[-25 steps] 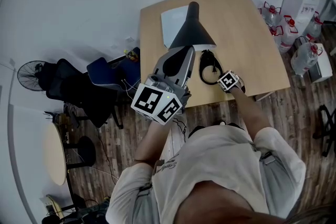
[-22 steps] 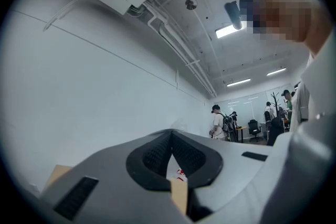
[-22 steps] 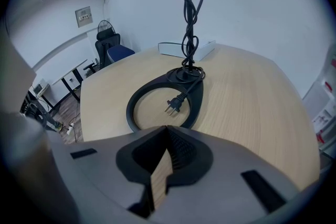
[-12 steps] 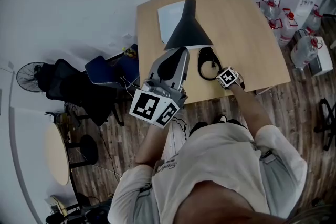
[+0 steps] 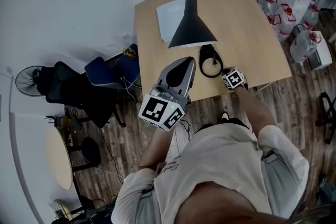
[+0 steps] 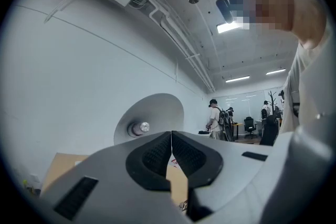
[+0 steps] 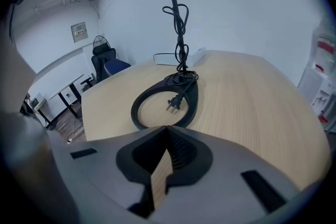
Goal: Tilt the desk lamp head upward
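Observation:
A black desk lamp stands on the wooden table (image 5: 252,34). Its cone head (image 5: 191,26) is seen from above, and its ring base (image 5: 211,60) holds the coiled cord and plug (image 7: 175,105). In the left gripper view the head's pale inside and bulb (image 6: 140,127) face me. My left gripper (image 5: 188,62) is shut and empty, a short way in front of the shade's rim and clear of it. My right gripper (image 5: 224,72) is shut and empty just beside the ring base (image 7: 165,102), with the thin stem (image 7: 176,13) rising beyond.
A white flat panel (image 5: 169,18) lies on the table behind the lamp. A dark office chair (image 5: 113,71) stands left of the table and several water bottles (image 5: 304,50) to its right. People (image 6: 215,120) stand far off in the room.
My left gripper has drawn back from the shade's rim toward the table's front edge. The right gripper stays beside the ring base.

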